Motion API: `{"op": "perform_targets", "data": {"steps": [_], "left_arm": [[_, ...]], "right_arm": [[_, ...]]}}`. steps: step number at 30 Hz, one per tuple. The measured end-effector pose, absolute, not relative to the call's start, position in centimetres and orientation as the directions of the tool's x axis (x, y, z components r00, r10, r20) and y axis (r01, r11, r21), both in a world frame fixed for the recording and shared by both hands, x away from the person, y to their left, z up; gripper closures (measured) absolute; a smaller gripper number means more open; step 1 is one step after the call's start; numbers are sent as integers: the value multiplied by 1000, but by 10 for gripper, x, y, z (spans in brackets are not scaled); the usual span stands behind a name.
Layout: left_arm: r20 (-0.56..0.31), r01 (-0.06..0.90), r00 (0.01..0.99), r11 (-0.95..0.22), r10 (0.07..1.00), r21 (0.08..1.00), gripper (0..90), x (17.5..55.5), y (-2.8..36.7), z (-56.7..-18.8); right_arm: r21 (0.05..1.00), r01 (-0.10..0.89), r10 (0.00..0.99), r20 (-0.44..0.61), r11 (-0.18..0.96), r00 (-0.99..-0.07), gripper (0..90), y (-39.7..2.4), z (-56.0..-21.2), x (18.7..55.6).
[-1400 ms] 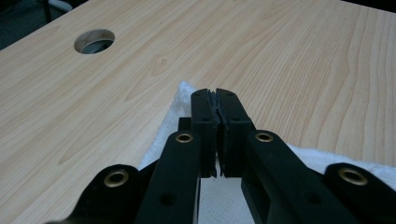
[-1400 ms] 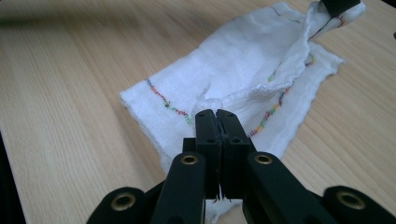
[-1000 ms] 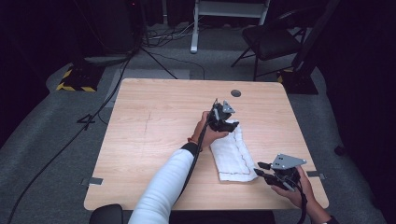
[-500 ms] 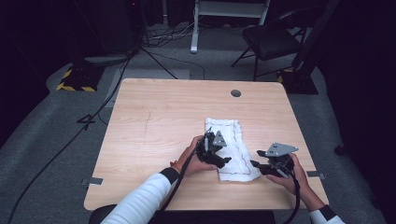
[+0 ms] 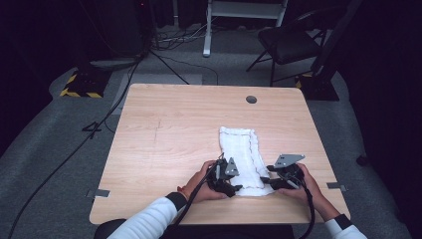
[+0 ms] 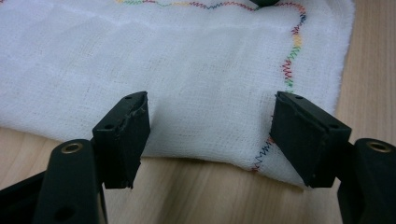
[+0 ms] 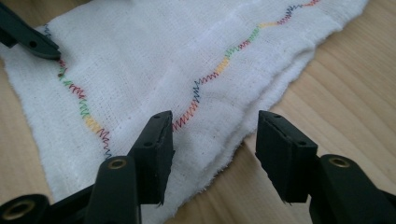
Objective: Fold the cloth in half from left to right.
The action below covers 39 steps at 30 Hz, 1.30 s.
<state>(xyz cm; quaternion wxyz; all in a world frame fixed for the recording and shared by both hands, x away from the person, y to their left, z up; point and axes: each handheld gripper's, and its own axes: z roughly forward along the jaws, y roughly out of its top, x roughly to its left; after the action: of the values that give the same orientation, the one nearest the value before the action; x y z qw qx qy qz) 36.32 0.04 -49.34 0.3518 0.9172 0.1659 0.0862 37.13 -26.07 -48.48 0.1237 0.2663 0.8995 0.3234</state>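
Note:
A white cloth (image 5: 241,154) with a multicoloured zigzag hem lies folded into a long strip on the wooden table (image 5: 174,129). My left gripper (image 5: 238,188) sits low at its near left corner. In the left gripper view the left gripper (image 6: 212,126) is open, its jaws having just widened, with the cloth (image 6: 187,60) edge lying between them untouched. My right gripper (image 5: 266,182) is at the near right corner. In the right gripper view the right gripper (image 7: 212,140) is also open and has just widened, straddling the corner of the cloth (image 7: 154,60); the other gripper's jaw touches the far hem.
A round cable hole (image 5: 251,99) sits near the table's far edge. Grey tape tabs (image 5: 101,192) mark the near edge. Beyond the table stand a dark chair (image 5: 293,45) and a white stand, with cables across the floor (image 5: 164,64).
The left gripper came back from the cloth's far end to its near left corner. The right gripper shifted slightly left to the near right corner. The cloth now lies flat.

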Motion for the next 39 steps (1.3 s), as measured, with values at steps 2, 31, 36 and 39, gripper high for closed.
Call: {"op": "perform_targets", "data": {"steps": [2,31,36,39], "left_arm": [[42,242,930,-697,364,675,288,359,5,-494],[31,363,825,-571,564,736,232,438,40,-462],[32,409,795,-574,606,709,226,471,29,-474],[54,428,773,-582,632,691,222,486,25,-481]], "right_arm": [[647,397,554,-47,651,-831,466,-260,-485,370],[710,399,642,-97,581,-761,388,-231,-457,441],[690,424,661,-106,587,-743,394,-219,-465,468],[676,453,681,-100,581,-725,392,-218,-474,483]]}}
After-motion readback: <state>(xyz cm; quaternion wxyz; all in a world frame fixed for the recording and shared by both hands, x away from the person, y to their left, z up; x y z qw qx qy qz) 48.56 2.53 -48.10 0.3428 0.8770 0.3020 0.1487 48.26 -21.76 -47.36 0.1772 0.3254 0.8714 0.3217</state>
